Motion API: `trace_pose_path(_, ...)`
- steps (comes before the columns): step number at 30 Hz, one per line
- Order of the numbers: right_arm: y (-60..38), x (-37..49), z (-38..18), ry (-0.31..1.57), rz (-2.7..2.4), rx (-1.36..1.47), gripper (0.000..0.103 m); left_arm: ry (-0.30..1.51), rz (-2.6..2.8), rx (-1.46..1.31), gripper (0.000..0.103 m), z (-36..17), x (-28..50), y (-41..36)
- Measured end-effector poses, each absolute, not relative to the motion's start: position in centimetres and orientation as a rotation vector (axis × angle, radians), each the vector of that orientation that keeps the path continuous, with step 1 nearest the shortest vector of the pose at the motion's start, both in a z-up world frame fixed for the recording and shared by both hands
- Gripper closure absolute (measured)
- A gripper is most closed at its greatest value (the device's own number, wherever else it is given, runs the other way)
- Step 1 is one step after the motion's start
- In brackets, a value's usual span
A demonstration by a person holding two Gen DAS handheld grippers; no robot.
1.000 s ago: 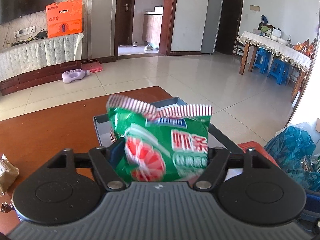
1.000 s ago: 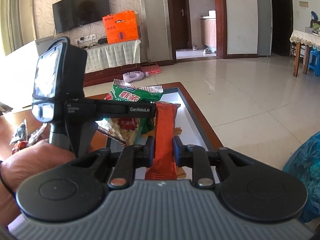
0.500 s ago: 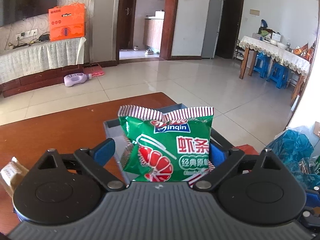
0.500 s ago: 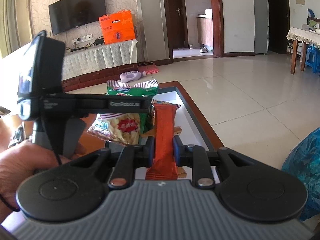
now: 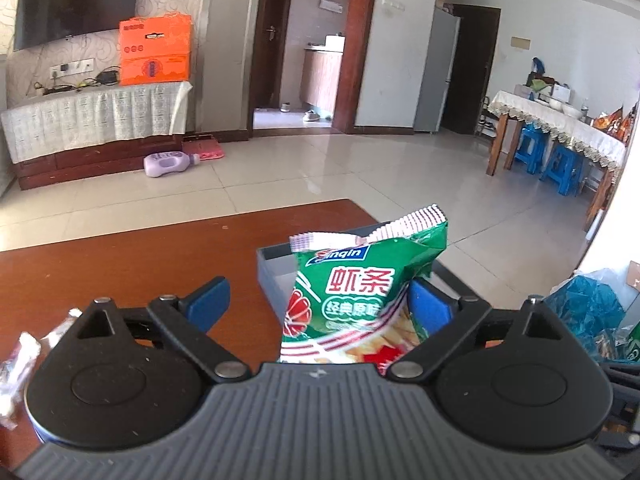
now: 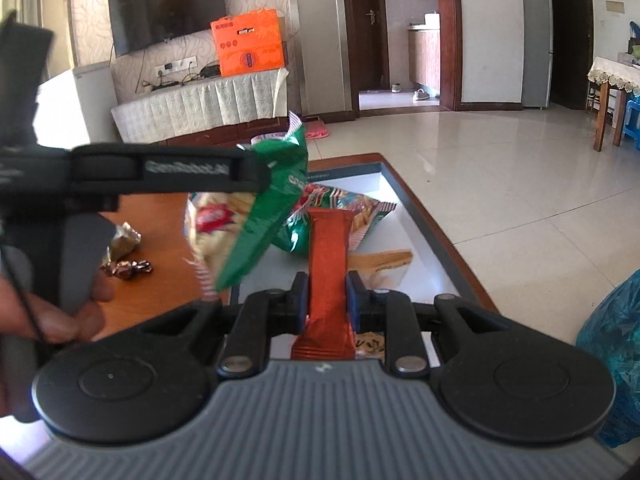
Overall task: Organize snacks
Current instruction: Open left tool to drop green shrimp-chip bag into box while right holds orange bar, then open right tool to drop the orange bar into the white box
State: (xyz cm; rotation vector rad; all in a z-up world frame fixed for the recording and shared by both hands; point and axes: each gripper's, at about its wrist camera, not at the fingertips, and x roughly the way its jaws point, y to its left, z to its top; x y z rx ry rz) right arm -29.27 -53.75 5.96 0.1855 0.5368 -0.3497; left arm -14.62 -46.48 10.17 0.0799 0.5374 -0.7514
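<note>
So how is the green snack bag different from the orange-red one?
The green snack bag is wide and puffy; the orange-red packet is narrow and flat. The left gripper stands open around the green bag, while the right gripper is shut on the orange-red packet. Both stand upright over the grey tray.

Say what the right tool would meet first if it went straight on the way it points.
Likely the green snack bag lying in the grey tray, just beyond the orange-red packet the right tool is clamped on; depth is hard to judge.
</note>
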Motion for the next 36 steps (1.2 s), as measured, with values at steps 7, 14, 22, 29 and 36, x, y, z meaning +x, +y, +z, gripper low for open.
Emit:
trace_pose_path(7, -53.2, -28.2, 5.2, 0.564, -0.34, 0.169, 0.08, 0.544, -0.745, 0.04, 0.005, 10.7, -15.1, -42.4)
trace_pose_path(14, -52.3, -27.7, 5.3, 0.569, -0.347, 0.178, 0.08, 0.565, -0.778, 0.022, 0.005, 9.7, -15.0, -40.4)
trace_pose_path(22, -52.7, -28.2, 5.2, 0.576, -0.354, 0.156, 0.08, 0.542, -0.848, 0.031, 0.006, 9.5, -16.2, -44.1)
trace_pose_path(29, -53.3, -28.9, 5.2, 0.602, -0.325, 0.219, 0.08, 0.495, -0.927, -0.007, 0.015, 10.3, -17.8, -47.7)
trace_pose_path(36, -53.6, -29.5, 5.8, 0.598, -0.34, 0.257, 0.078, 0.494, -0.936, -0.014, 0.016, 9.5, -18.2, -50.1)
